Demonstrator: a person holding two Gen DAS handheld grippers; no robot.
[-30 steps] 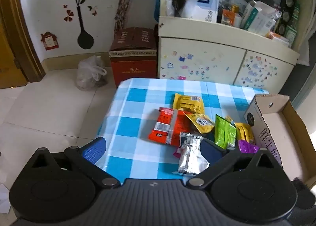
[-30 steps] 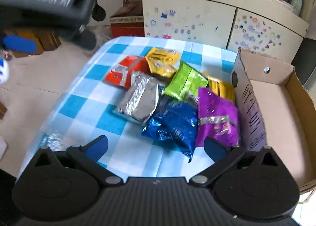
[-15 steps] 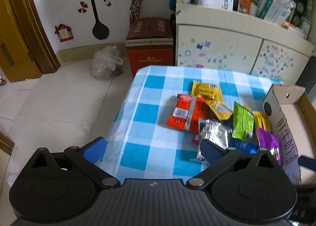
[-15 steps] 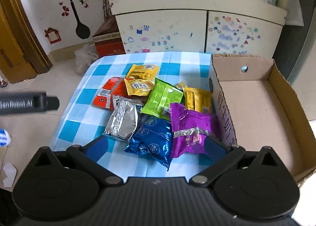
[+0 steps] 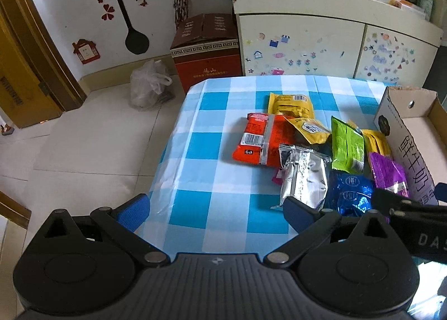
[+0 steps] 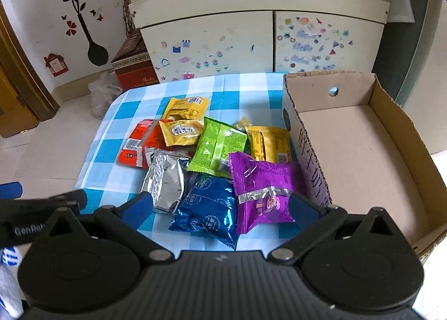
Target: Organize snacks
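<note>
Several snack packets lie in a heap on the blue checked tablecloth [image 6: 223, 90]: a purple one [image 6: 265, 188], a blue one [image 6: 209, 208], a silver one [image 6: 164, 180], a green one [image 6: 219, 146], an orange-red one [image 5: 262, 142] and yellow ones [image 6: 185, 106]. An empty cardboard box [image 6: 363, 152] stands to their right. My right gripper [image 6: 220, 205] is open above the near edge of the heap, over the blue and purple packets. My left gripper [image 5: 215, 211] is open over the table's near left part, holding nothing.
A cream cabinet [image 6: 259, 40] with stickers and cluttered shelves stands behind the table. A red carton [image 5: 206, 51] and a plastic bag [image 5: 148, 83] sit on the tiled floor at the left. A wooden door frame [image 5: 36, 40] is at the far left.
Both grippers have moved closer to the table and lower toward the heap. The right gripper has come in beside the left. The packets have not moved.
</note>
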